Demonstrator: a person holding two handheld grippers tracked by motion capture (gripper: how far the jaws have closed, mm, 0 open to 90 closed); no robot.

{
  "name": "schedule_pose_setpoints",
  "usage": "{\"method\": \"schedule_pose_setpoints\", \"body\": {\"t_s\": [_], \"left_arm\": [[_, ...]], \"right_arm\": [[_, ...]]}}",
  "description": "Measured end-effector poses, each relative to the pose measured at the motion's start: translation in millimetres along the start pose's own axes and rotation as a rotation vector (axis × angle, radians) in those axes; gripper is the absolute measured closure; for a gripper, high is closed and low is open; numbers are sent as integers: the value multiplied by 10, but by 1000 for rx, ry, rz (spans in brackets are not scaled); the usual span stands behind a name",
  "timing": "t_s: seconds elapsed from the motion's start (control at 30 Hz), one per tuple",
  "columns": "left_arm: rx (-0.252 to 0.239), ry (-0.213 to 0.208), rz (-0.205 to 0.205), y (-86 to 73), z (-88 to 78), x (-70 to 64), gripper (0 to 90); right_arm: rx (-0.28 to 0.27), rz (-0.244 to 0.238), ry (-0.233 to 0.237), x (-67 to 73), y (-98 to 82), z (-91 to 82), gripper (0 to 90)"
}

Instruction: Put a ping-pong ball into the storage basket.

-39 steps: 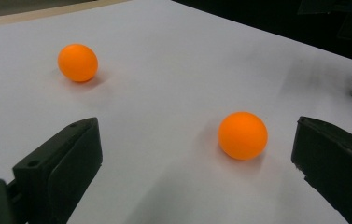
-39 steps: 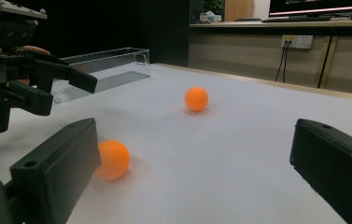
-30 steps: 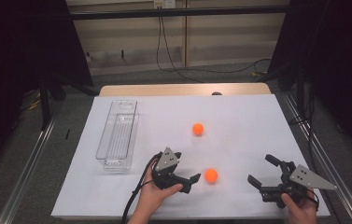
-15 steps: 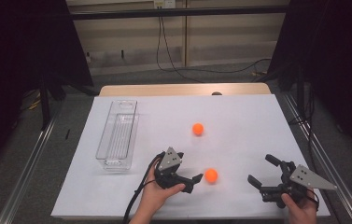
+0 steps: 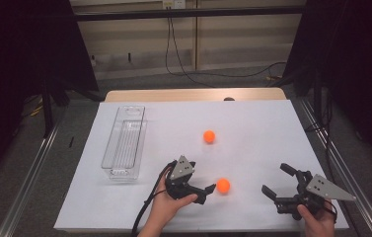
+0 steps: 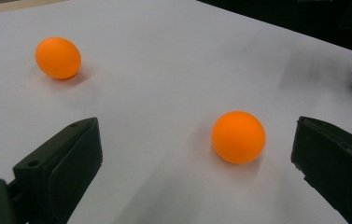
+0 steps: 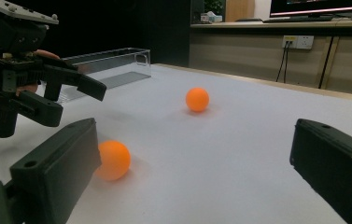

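Observation:
Two orange balls lie on the white table sheet (image 5: 252,123). The near ball (image 5: 223,185) rests just right of my left gripper (image 5: 208,193), which is open and low over the sheet. In the left gripper view that ball (image 6: 238,136) lies ahead between the spread jaws of the left gripper (image 6: 194,144), nearer the right one, untouched. The far ball (image 5: 209,136) (image 6: 58,57) sits farther back. My right gripper (image 5: 277,180) is open at the front right, holding nothing. The right gripper view shows the near ball (image 7: 114,160) behind its left jaw and the far ball (image 7: 197,99).
A clear plastic bin (image 5: 124,143) stands lengthwise at the left of the sheet, and its wall (image 7: 108,65) shows behind the left gripper (image 7: 71,93). A wooden table edge (image 5: 193,95) runs along the back. Cables trail on the floor beyond.
My left gripper has crept slightly right toward the near ball. The right gripper and both balls have stayed put.

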State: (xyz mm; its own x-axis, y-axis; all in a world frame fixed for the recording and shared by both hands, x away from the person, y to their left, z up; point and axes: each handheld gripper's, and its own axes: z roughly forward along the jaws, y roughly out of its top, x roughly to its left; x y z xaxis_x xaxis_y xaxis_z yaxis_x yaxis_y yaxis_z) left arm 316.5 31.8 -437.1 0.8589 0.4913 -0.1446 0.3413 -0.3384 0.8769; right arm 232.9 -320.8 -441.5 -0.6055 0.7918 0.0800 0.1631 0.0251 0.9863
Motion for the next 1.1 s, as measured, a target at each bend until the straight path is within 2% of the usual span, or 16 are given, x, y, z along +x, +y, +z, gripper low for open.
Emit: {"method": "schedule_pose_setpoints", "body": {"t_s": [0.43,1.1], "left_arm": [[18,-13,13,10,55,-26,20],[44,-27,8,10,166,-54,21]], "right_arm": [[0,3,1,2,-2,2,13],[0,3,5,4,-1,5,13]]}}
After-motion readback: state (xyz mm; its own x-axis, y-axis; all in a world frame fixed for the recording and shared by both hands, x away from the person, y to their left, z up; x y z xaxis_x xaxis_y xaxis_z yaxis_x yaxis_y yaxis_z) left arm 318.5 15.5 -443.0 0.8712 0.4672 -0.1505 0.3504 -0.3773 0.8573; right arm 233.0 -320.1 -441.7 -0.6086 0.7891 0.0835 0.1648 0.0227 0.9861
